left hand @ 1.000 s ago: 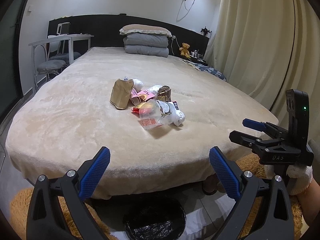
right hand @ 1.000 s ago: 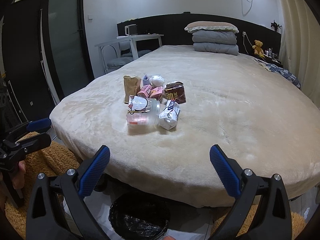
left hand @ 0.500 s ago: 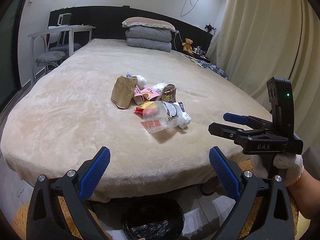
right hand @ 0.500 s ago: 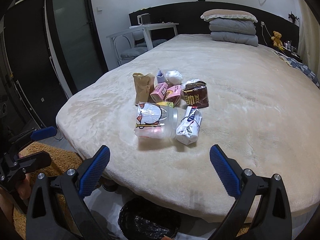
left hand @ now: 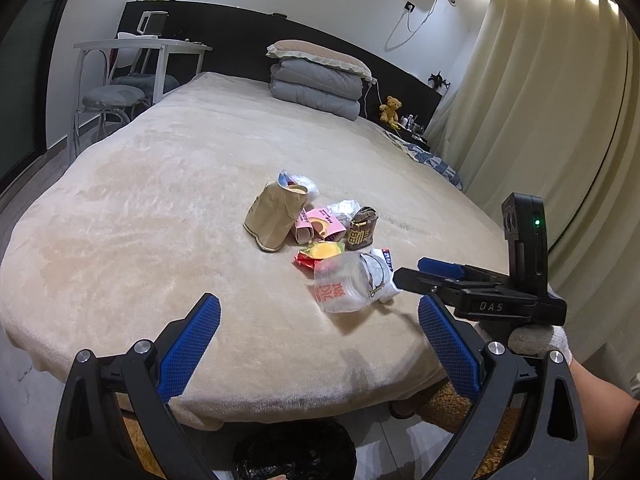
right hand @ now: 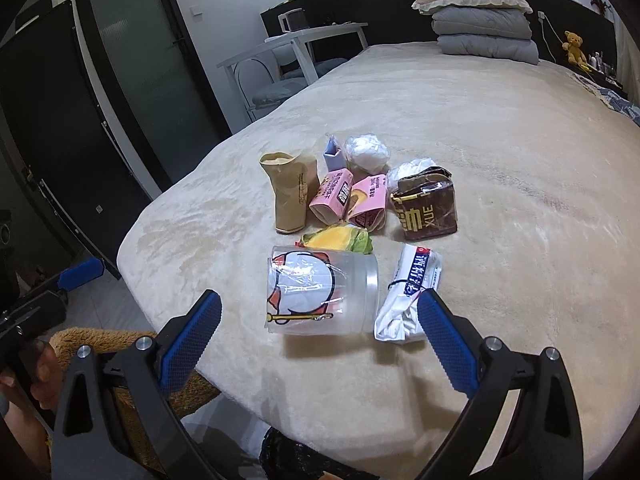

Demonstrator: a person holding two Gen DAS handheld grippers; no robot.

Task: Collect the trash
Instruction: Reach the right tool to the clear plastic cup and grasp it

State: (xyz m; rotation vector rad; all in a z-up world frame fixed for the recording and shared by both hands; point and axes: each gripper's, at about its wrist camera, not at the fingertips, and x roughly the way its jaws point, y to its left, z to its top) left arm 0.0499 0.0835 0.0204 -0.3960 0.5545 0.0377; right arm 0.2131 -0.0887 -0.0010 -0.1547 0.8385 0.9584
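Nearest, a black-lined bin [right hand: 304, 460] sits on the floor below the bed [right hand: 500, 160] edge. The right tool [right hand: 320, 336] hangs wide and empty over the clear plastic cup [right hand: 320, 292] lying on its side – light, thin-walled, likely to buckle, so grip gently across the middle. Beside it a white wrapper [right hand: 412, 292], soft and crinkly. Further on, the crumpled paper bag [right hand: 290, 196], pink cartons [right hand: 348, 196] and brown pouch [right hand: 426, 208] – all light. The left tool [left hand: 316, 348], also wide, holds nothing.
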